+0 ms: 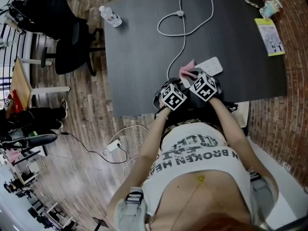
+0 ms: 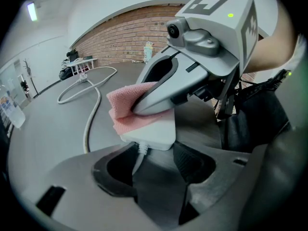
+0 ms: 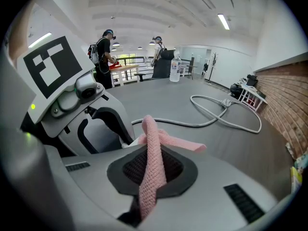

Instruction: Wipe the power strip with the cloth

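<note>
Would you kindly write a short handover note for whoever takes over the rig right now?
Left tongs: open, jaws either side of the power strip's cord end, apparently not clamped.
Right tongs: shut on the pink cloth, which lies on the strip's top.
The strip lies on the dark table, near its front edge.
Done: cloth brought onto the strip.
Left: wipe along it; how much is wiped cannot be told.

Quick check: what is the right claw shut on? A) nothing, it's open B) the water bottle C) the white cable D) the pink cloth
D: in the right gripper view, the pink cloth is pinched between the closed jaws of the right claw and runs up out of them.
</note>
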The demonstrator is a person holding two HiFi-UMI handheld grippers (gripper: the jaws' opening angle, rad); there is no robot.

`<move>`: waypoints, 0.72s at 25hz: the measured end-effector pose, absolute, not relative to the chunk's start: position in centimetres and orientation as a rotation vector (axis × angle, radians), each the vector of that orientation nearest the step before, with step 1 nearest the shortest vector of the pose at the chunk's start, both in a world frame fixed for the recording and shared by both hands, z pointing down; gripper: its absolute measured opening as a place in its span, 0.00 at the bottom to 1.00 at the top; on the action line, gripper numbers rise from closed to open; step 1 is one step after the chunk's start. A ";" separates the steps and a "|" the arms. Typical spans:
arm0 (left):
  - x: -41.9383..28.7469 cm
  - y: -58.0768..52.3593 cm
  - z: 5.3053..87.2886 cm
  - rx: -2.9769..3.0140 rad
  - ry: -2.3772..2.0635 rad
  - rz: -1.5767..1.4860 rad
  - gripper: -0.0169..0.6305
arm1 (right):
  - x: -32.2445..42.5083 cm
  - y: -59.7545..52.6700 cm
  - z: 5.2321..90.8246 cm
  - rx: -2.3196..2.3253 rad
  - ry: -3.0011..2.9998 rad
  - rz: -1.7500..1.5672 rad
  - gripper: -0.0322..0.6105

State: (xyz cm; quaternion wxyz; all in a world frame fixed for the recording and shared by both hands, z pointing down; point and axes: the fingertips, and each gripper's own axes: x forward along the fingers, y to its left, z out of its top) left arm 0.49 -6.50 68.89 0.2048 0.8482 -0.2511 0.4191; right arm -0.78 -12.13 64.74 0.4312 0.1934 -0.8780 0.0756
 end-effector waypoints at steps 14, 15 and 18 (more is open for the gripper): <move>0.4 -6.6 69.0 2.370 -0.693 1.173 0.39 | 1.7 -13.9 64.9 0.535 -2.156 0.213 0.08; 0.4 -6.6 69.0 2.370 -0.692 1.175 0.39 | 1.9 -14.0 64.9 0.537 -2.152 0.212 0.08; 0.5 -6.6 68.9 2.371 -0.692 1.178 0.39 | 2.6 -14.4 64.8 0.543 -2.138 0.208 0.08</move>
